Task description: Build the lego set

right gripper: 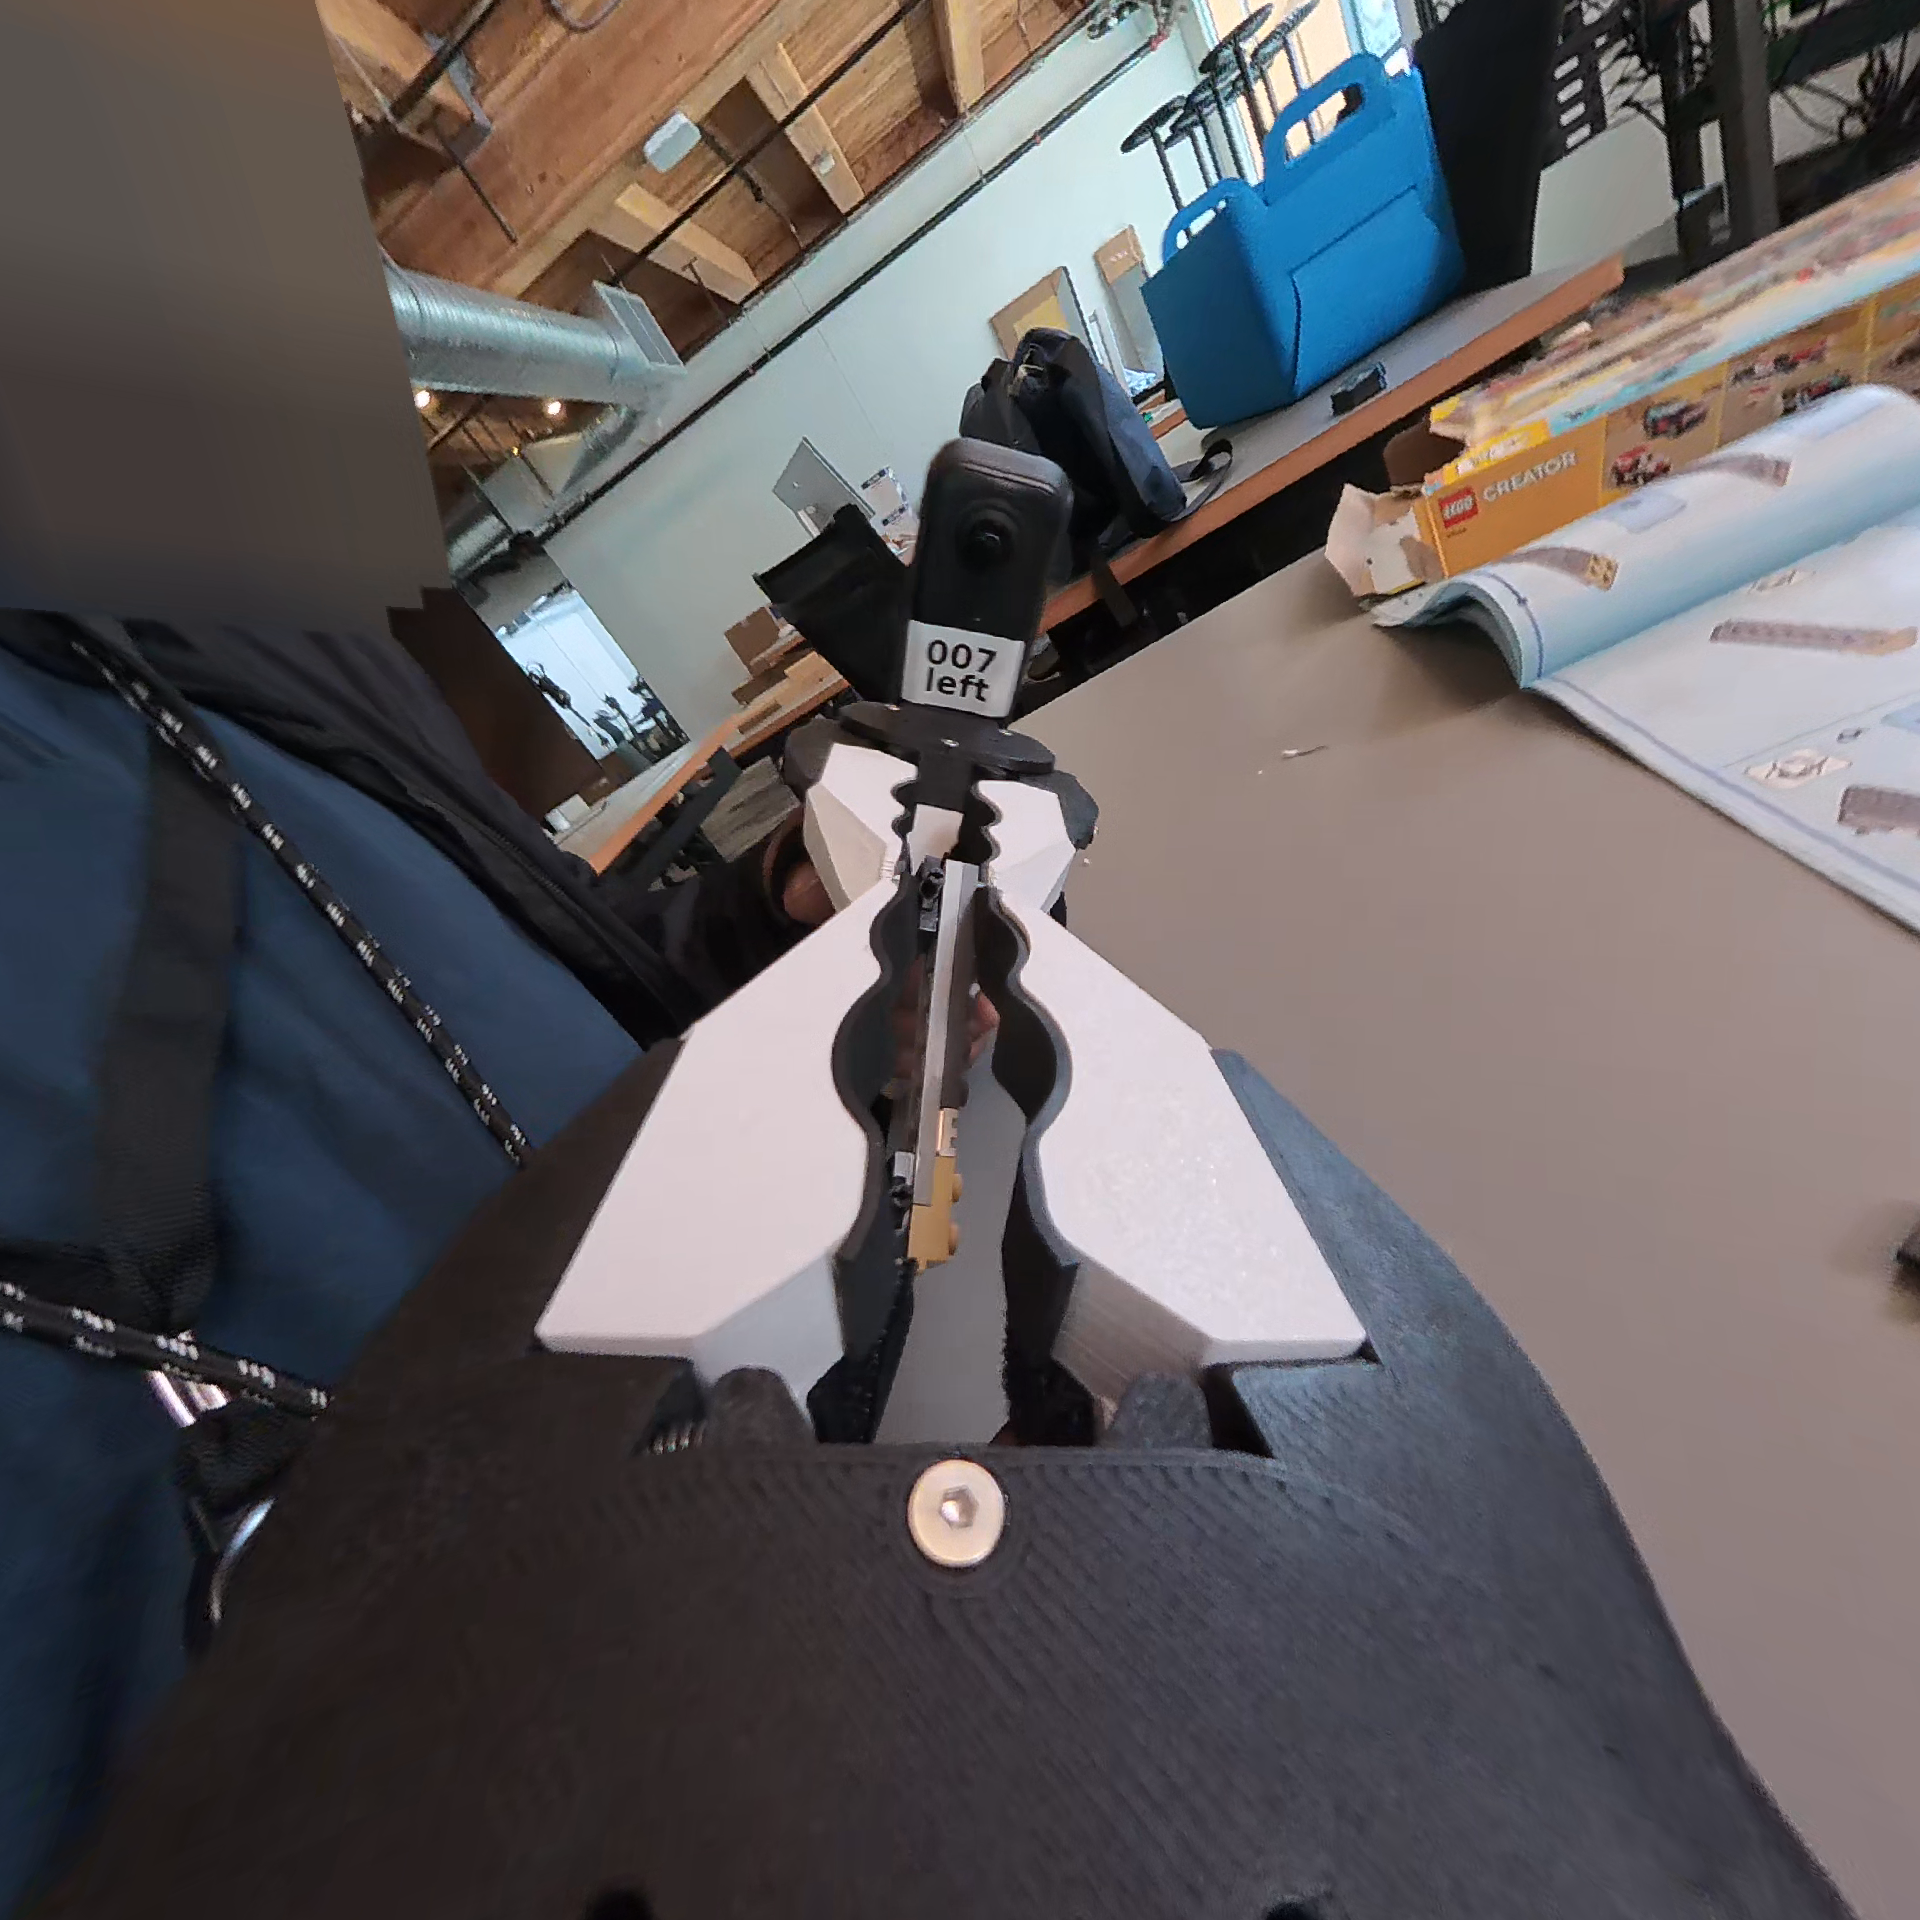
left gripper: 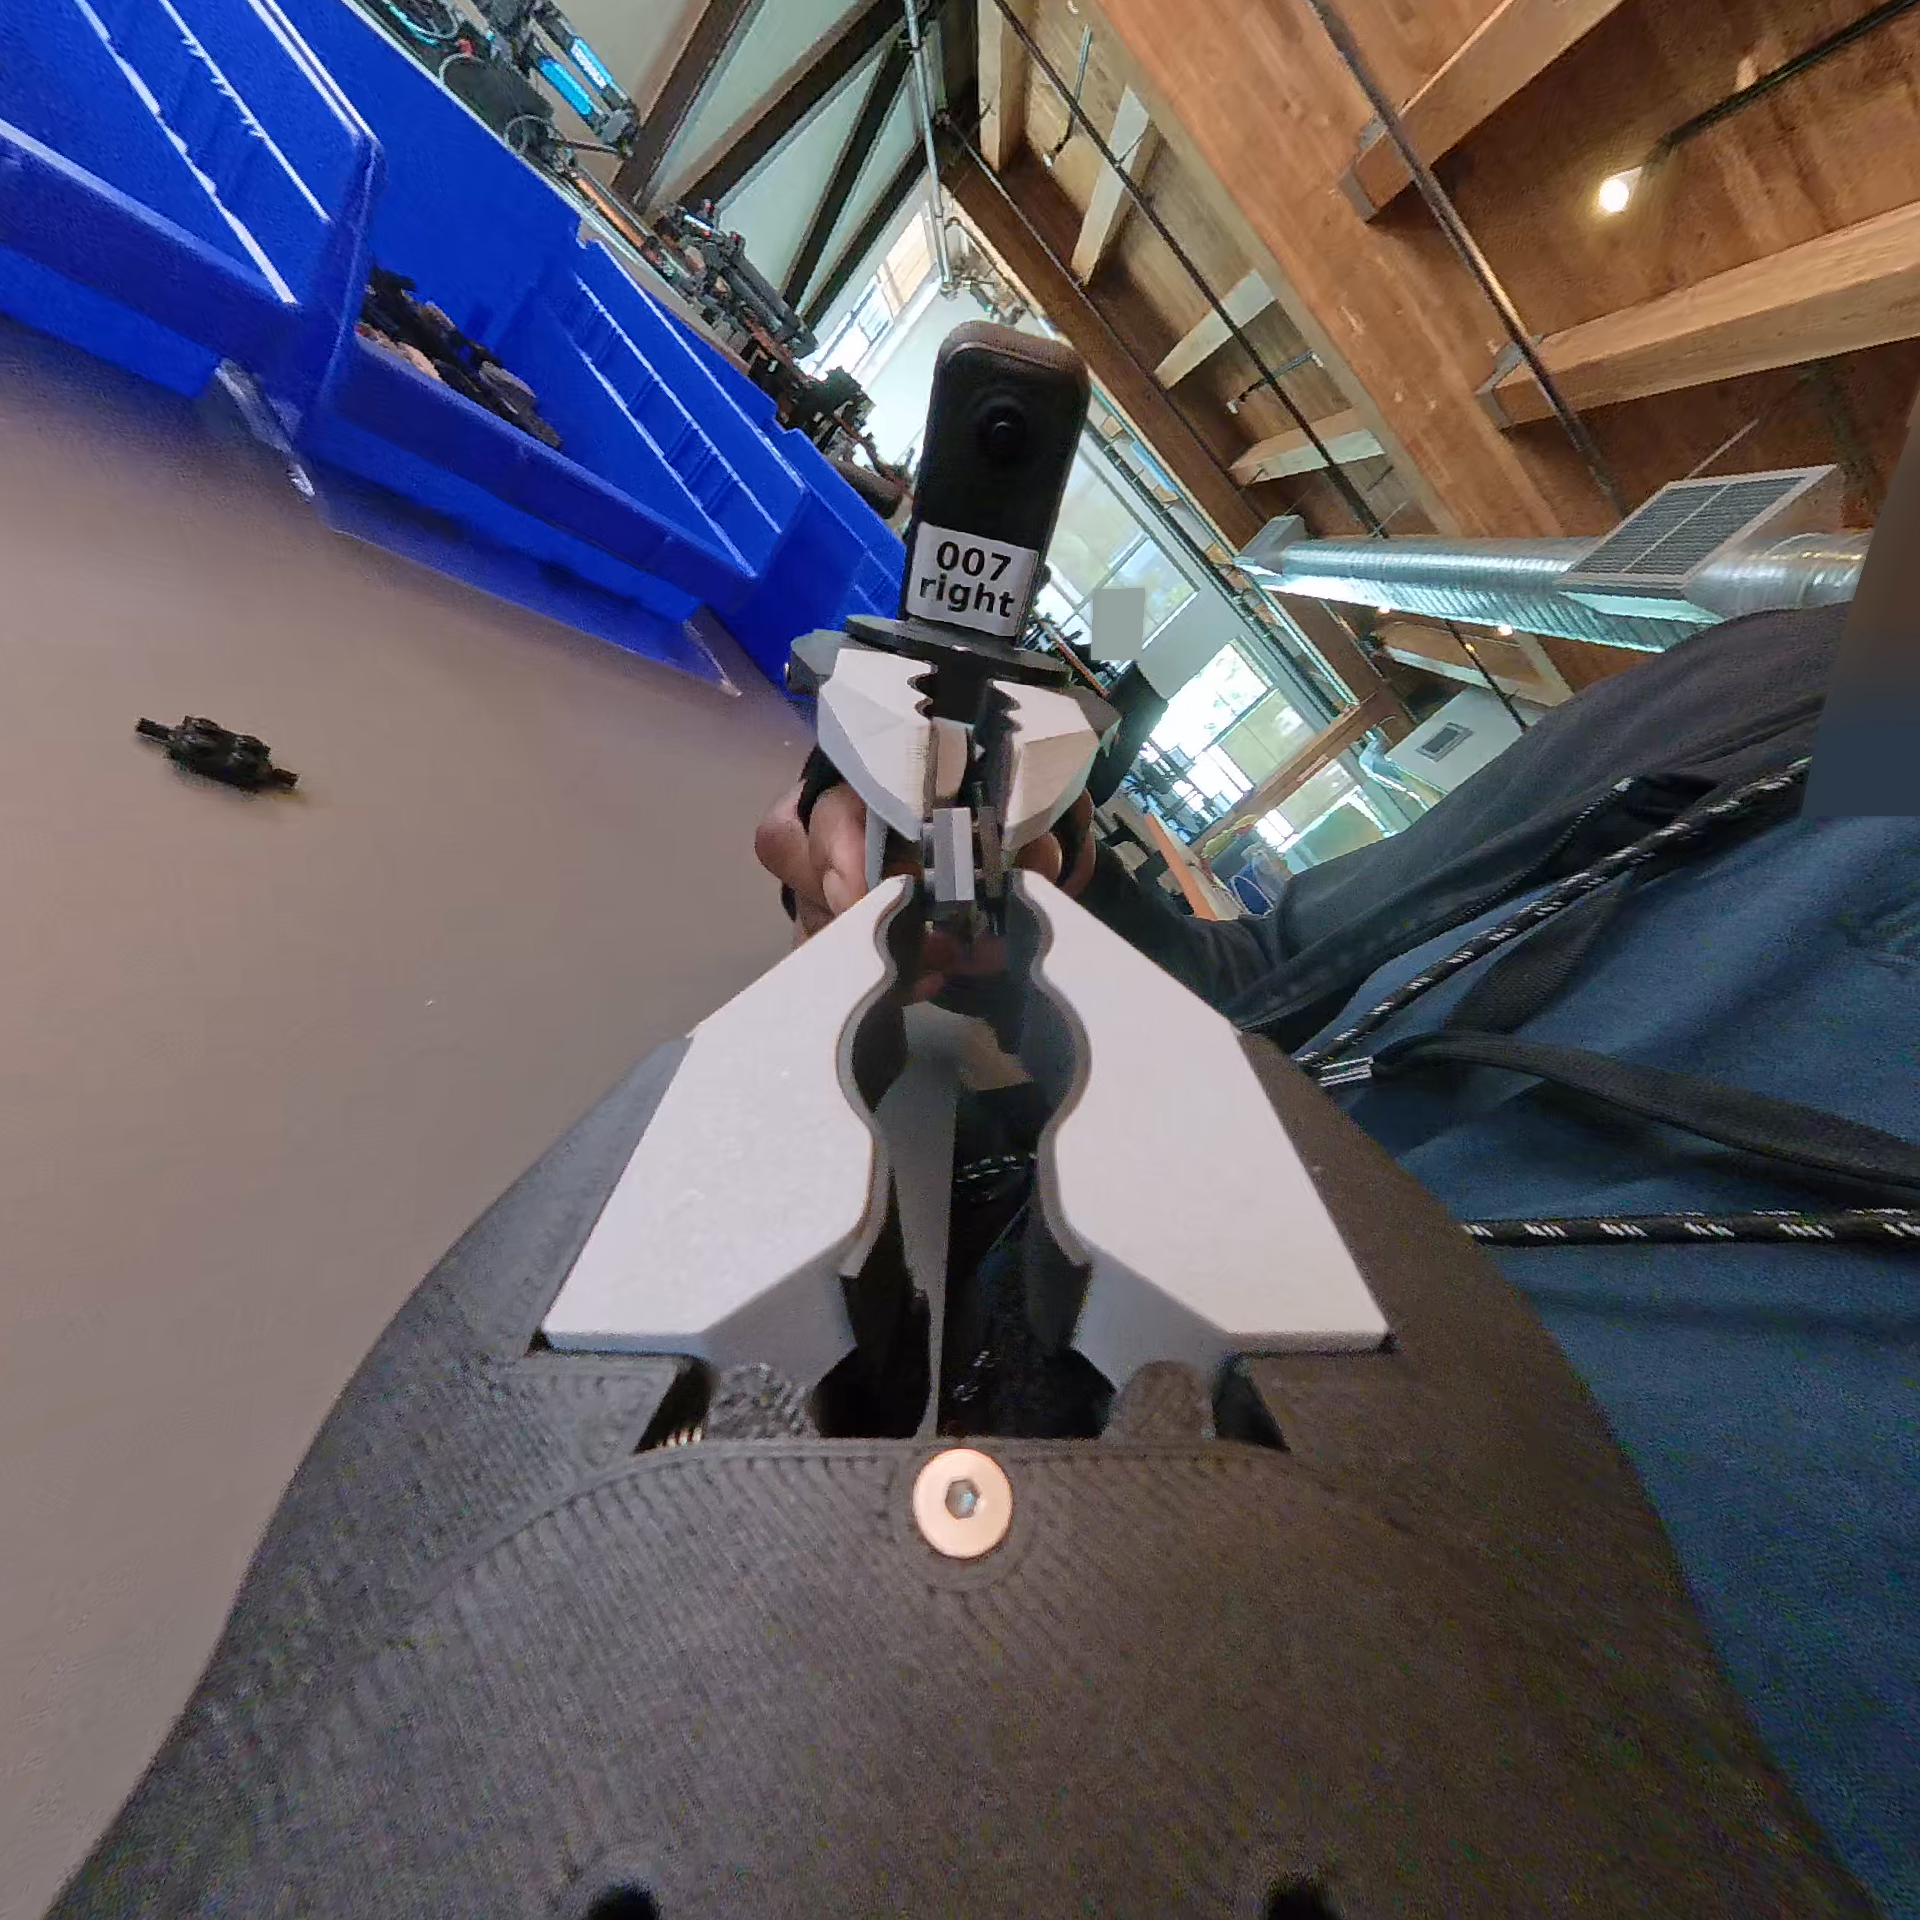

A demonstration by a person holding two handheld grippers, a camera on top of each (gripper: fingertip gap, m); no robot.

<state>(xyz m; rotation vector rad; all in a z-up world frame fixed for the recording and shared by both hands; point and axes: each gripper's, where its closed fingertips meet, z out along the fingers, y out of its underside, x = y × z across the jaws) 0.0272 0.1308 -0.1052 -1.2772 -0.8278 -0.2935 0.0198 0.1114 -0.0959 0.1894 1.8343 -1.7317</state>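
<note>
My two grippers meet tip to tip above the table. In the left wrist view my left gripper (left gripper: 968, 891) is shut, with a thin grey lego piece (left gripper: 951, 854) at its tips. My right gripper (left gripper: 961, 800) faces it and clamps the same small grey and black bundle. In the right wrist view my right gripper (right gripper: 951, 896) is shut on a long grey plate (right gripper: 940, 997), seen edge-on, with a tan brick (right gripper: 940, 1210) on it. My left gripper (right gripper: 940, 831) grips the plate's far end. A hand behind each gripper is partly hidden.
A black lego part (left gripper: 218, 750) lies on the brown table (left gripper: 416, 987). Blue bins (left gripper: 582, 436) at the table's edge hold dark pieces (left gripper: 447, 353). An open instruction booklet (right gripper: 1714, 644) and the set's box (right gripper: 1558, 478) lie at right. A person's blue jacket (right gripper: 312, 987) is close. Only a small space, under 4 cm, lies between the two pairs of fingers.
</note>
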